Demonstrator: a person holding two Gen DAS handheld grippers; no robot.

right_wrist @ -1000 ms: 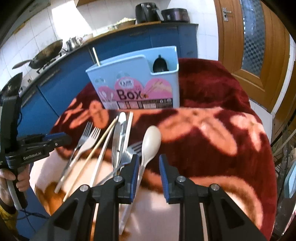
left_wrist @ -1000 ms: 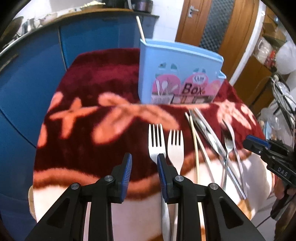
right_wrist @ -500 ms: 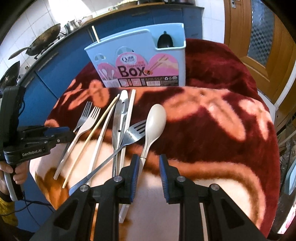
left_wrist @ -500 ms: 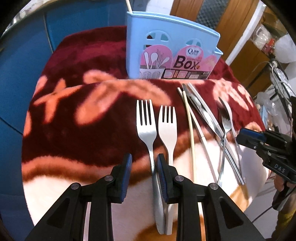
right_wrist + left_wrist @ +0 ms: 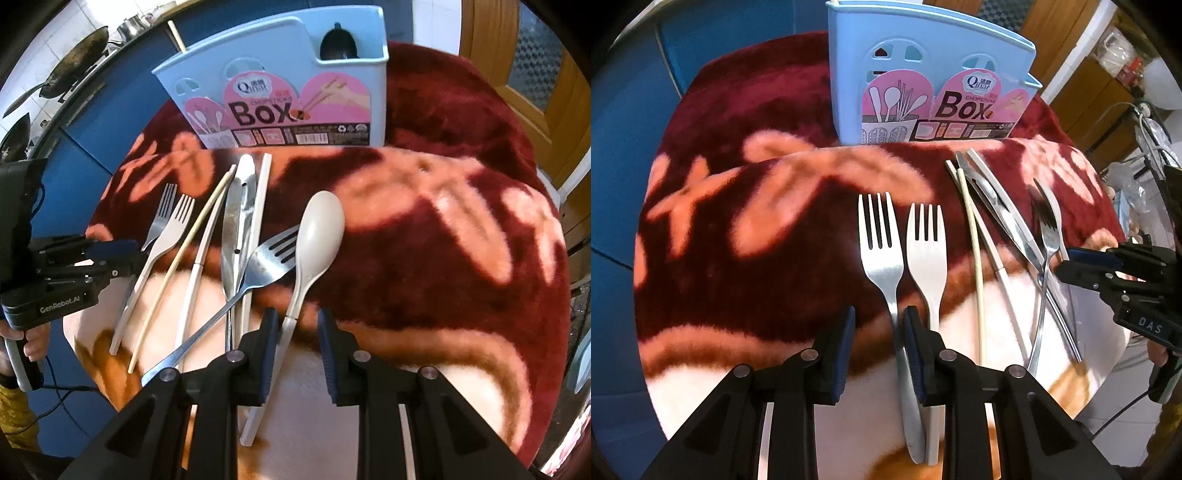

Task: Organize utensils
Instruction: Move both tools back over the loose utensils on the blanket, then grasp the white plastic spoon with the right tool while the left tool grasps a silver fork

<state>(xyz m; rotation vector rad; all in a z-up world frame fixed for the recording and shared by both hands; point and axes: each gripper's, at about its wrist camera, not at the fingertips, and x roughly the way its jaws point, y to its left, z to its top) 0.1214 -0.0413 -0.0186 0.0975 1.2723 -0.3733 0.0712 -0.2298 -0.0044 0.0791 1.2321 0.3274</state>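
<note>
A light-blue utensil box (image 5: 923,74) (image 5: 280,85) stands at the back of the blanket-covered table. A steel fork (image 5: 881,254) and a white fork (image 5: 927,254) lie side by side. My left gripper (image 5: 879,347) (image 5: 127,258) is open over them, with the steel fork's handle between its jaws, close to the right pad. A white spoon (image 5: 319,232) lies beside a slotted steel fork (image 5: 273,258). My right gripper (image 5: 297,339) (image 5: 1067,266) is open, and the spoon's handle runs between its fingers.
Chopsticks (image 5: 184,254), knives (image 5: 236,221) and a white stick lie between the forks and the spoon. A black ladle (image 5: 338,46) sits in the box's right compartment. The red flowered blanket (image 5: 443,221) drops off at the near edge. Blue cabinets (image 5: 624,110) stand behind, and a hand (image 5: 33,339) holds the left gripper.
Both grippers tipped further down and came closer to the table. The steel fork's handle now lies between the left fingers, and the spoon's handle sits more centrally between the right fingers.
</note>
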